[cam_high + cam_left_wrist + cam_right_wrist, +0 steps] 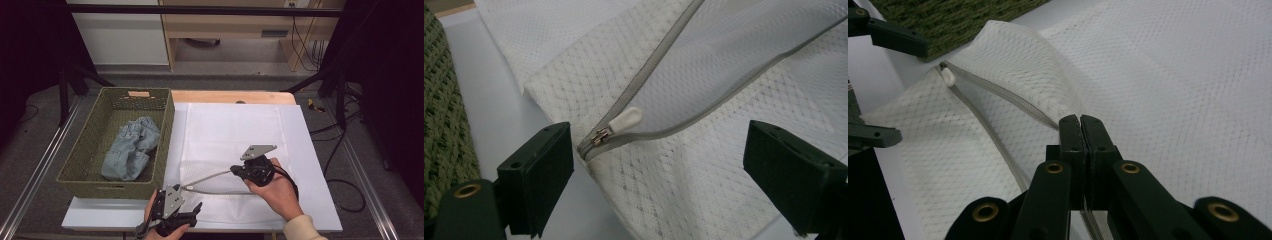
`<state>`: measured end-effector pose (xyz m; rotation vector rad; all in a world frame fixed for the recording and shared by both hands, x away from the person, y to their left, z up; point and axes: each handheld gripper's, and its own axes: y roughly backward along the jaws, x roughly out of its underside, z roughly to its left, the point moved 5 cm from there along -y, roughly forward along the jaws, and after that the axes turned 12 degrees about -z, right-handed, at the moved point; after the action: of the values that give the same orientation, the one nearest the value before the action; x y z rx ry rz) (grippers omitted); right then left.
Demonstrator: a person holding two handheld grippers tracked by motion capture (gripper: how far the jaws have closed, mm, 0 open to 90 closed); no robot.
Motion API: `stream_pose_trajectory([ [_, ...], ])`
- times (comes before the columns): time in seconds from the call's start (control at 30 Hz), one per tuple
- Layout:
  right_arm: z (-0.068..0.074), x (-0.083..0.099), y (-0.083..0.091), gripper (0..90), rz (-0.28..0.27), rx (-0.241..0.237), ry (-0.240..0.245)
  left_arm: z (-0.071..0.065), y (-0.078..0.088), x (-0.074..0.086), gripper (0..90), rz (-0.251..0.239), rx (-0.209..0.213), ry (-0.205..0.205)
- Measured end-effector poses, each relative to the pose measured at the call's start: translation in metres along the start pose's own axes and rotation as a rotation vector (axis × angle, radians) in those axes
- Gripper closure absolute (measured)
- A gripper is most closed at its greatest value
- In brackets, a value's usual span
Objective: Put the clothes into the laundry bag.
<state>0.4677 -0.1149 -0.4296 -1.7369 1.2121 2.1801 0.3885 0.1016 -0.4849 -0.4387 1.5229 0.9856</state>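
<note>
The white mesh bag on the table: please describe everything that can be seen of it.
The mesh bag is white netted fabric, lying flat on the white table cover beside the woven basket. Its grey zipper is open along the near edge, with the metal slider and white pull tab at the left corner. The right hand-held gripper is shut on the upper zipper edge and lifts it, so the mouth gapes. The left hand-held gripper stands open around the slider corner, not pressing it.

Jeans [129, 147] in basket [165, 145], left of mesh bag [235, 130]
</note>
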Motion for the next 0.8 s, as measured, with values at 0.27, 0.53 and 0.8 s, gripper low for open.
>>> stream_pose_trajectory([
  [0.27,-0.0002,-0.0037,0.0044,89.2,-0.024,-0.006,-0.007,-0.0011,-0.0008,0.0005,12.1,0.005,0.006,-0.002],
  [0.53,-0.0014,-0.0027,0.0041,89.2,-0.019,-0.001,-0.008,-0.0012,-0.0003,0.0001,12.4,0.002,0.000,0.002],
  [0.8,-0.0012,-0.0007,0.0028,89.2,-0.014,-0.005,-0.005,-0.0024,-0.0015,0.0008,12.0,0.004,0.009,0.004],
])
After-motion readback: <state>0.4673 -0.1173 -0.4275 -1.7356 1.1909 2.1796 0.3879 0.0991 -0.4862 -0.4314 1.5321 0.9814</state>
